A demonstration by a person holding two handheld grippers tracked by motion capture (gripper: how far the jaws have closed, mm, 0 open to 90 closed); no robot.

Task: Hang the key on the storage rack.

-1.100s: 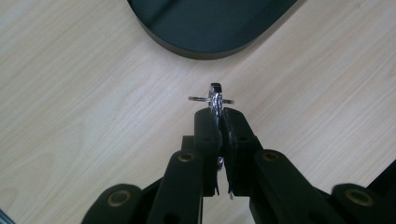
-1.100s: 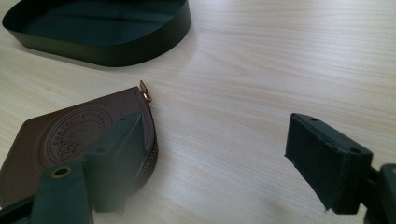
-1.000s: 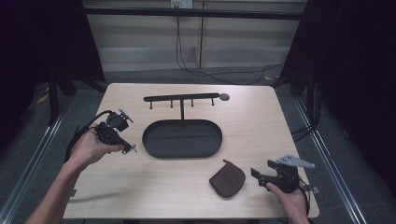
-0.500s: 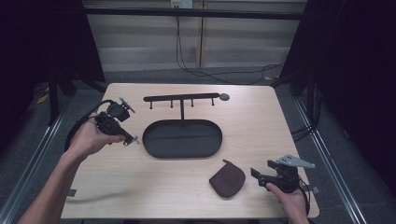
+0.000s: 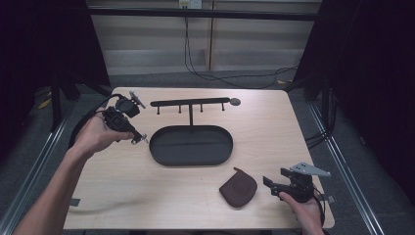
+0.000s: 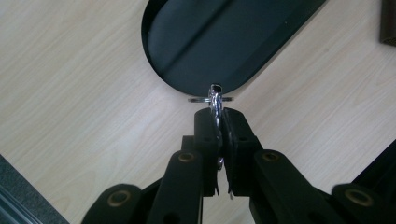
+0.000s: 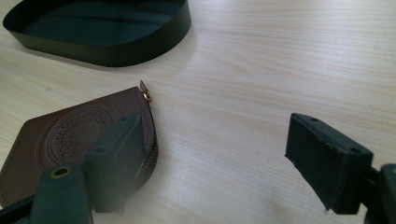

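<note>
Over the desk point(image 5: 147, 196) by the black tray point(image 5: 191, 145), my left gripper point(image 5: 138, 138) pinches a thin metal clip point(image 6: 214, 99) at its jaws' very tips, so it could slip, while my right gripper point(image 5: 270, 183) sits with jaws apart beside the brown pouch point(image 5: 238, 187).

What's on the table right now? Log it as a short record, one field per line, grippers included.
table: light wood
tray: dark oval tray, mid-table
rack: black bar with pegs, rising behind the tray
pouch: brown zip pouch, flat near the front edge
left gripper: shut on a small metal clip, held above the tray's end
right gripper: open, fingers empty, beside the pouch
</note>
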